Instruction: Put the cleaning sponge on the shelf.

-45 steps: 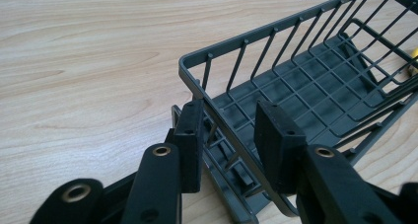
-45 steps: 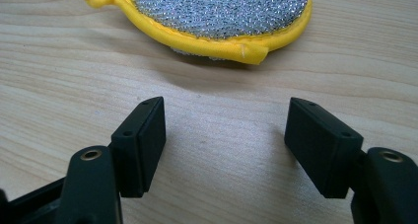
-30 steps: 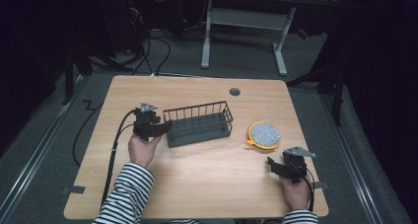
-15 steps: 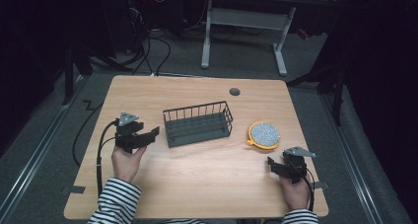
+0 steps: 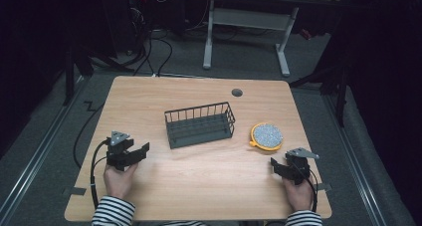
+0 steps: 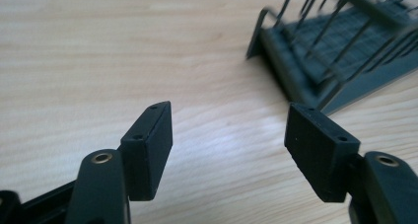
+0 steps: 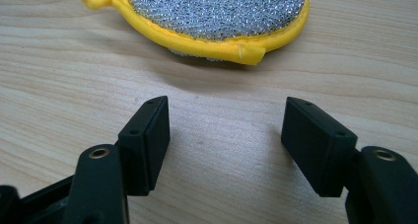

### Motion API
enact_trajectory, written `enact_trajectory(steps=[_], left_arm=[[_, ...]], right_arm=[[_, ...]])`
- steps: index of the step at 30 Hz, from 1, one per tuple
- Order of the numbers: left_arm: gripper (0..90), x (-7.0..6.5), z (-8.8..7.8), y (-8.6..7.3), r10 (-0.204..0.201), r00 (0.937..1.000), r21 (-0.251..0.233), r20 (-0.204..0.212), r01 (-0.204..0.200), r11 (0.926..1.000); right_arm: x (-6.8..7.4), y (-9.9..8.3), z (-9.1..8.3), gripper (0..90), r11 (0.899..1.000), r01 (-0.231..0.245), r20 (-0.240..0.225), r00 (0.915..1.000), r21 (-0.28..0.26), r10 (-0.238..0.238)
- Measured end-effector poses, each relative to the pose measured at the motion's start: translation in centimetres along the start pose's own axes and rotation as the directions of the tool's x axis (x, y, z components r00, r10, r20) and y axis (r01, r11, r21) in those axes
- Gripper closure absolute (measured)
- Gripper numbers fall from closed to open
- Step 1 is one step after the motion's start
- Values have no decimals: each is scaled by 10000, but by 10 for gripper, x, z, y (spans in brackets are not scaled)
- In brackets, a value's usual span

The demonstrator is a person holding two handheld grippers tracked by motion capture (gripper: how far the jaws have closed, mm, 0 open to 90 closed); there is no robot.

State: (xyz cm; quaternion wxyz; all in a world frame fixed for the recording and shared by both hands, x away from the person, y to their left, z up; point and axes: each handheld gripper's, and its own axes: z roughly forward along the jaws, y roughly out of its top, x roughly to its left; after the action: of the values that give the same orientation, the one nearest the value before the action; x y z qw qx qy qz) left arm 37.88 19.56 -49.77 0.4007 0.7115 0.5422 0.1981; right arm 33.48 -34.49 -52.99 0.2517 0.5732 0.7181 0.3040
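The dark grey wire basket sits empty in the middle of the light wooden table. The round yellow scrubbing pad with a shiny silver top lies just to its right, not in it yet. The left gripper has let go (its jaws have just opened, with nothing between them). The right gripper waits near the pad, jaws wide and empty. Picking up and dropping in look left to do.
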Motion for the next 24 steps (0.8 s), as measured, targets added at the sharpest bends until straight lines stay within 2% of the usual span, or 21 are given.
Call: enact_trajectory(steps=[3,6,7,8,9,16,19,24], left_arm=[[357,2,6,-6,-21,9999,167,-130,23,9999],[358,6,17,-16,144,9987,601,-484,-114,9981],[358,5,19,-17,249,9971,647,-720,-202,9977],[359,5,19,-17,249,9971,647,-720,-202,9977],[357,6,21,-19,337,9955,681,-890,-276,9973],[347,10,26,-23,443,9921,686,-1174,-364,9970],[349,8,29,-26,751,9885,764,-1311,-655,9949],[347,7,28,-26,732,9880,754,-1357,-633,9951]], right_arm=[[0,0,0,357,10000,-20,6,10000,-4,20],[0,0,0,358,10000,-30,19,10000,-5,30],[0,0,0,363,10000,-28,22,10000,-12,28],[0,0,0,365,10000,-46,59,10000,-3,46],[0,0,0,365,10000,-41,61,10000,-8,41],[0,0,0,361,10000,-11,59,10000,2,11],[0,0,0,354,10000,-22,65,10000,-15,23],[0,0,0,347,10000,10,37,10000,-6,-10]])
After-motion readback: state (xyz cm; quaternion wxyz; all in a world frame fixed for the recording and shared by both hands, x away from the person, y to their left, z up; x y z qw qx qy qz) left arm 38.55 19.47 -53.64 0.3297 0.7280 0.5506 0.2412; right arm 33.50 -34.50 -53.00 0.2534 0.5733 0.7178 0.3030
